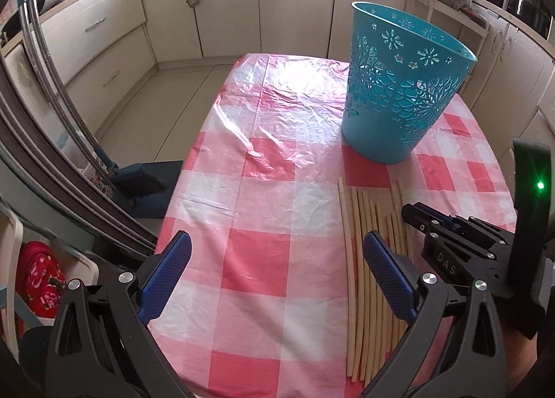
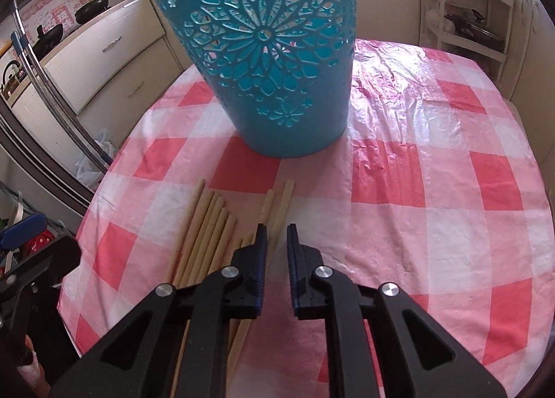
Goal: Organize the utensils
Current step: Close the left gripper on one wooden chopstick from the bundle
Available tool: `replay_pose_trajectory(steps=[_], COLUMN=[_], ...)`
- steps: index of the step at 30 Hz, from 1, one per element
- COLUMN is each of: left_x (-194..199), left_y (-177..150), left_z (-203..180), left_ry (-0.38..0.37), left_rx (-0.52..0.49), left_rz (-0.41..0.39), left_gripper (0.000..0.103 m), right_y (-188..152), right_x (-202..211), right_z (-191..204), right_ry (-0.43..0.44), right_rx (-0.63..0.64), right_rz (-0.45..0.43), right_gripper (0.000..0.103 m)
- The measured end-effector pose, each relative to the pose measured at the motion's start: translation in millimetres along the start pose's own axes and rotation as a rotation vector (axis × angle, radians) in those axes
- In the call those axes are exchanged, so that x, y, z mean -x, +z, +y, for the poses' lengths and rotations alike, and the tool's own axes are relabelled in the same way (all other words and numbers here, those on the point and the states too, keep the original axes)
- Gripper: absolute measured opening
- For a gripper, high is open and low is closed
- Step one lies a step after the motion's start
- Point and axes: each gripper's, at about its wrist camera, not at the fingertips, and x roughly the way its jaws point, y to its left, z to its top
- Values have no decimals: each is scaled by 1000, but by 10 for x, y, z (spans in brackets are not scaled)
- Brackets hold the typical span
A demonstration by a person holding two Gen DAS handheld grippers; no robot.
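Several pale wooden chopsticks (image 1: 367, 252) lie side by side on the pink checked tablecloth (image 1: 260, 190); they also show in the right wrist view (image 2: 208, 228). A teal cut-out basket (image 1: 399, 82) stands upright beyond them, close and large in the right wrist view (image 2: 270, 51). My left gripper (image 1: 277, 252) is wide open and empty, its right finger over the chopsticks. My right gripper (image 2: 277, 235) is nearly closed with a narrow gap, just above the rightmost chopsticks, holding nothing I can see; it also shows in the left wrist view (image 1: 416, 214).
The table's left edge (image 1: 180, 197) drops to the floor. Cream kitchen cabinets (image 1: 225, 6) line the back. A white rack (image 2: 468, 9) stands at the right. Metal rails (image 1: 52, 93) rise at the left.
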Motion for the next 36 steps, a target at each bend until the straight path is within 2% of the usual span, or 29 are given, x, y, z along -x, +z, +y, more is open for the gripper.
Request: replay_pose_trajectory(steps=[6,13,17,23,27,29,31,32,33,36], left_x=[-331,-626,-727,-767,-778,-768,-750,-735,-728,-728], left_y=[96,176,160,141,172,172,167,151,147,164], left_z=[-222,-319,-321,-359,-403,-429,-465,-505,-525,-502], left_ry=[34,70,61,56,32,-25,-78,-81,-93,-140], left_rx=[-67,-96,-108,-136,-146,-148,-151,-160,-164,-134], left_rz=[32,70,92,81,63,58,59,59,64,95], left_gripper=[95,90,84,78,64,48,24,20,8,5], right_y=[-75,-83,-92,-116,-112,-122,-135,-142,-142,-143], right_x=[77,102,98,114,106,107,104,104,103,102], right_z=[-47,-236,-232,-213,-221,-222,-211,-212,-213,-204], right_ry=[-9,22,26,24,31,29,26,26,26,23], right_rx=[80,30,29,39,35,33,36,36,37,43], right_rz=[32,36,29,22,20,13,4,2,0,-5], right_gripper=[8,7,7,7,7,7,8,8,8,8])
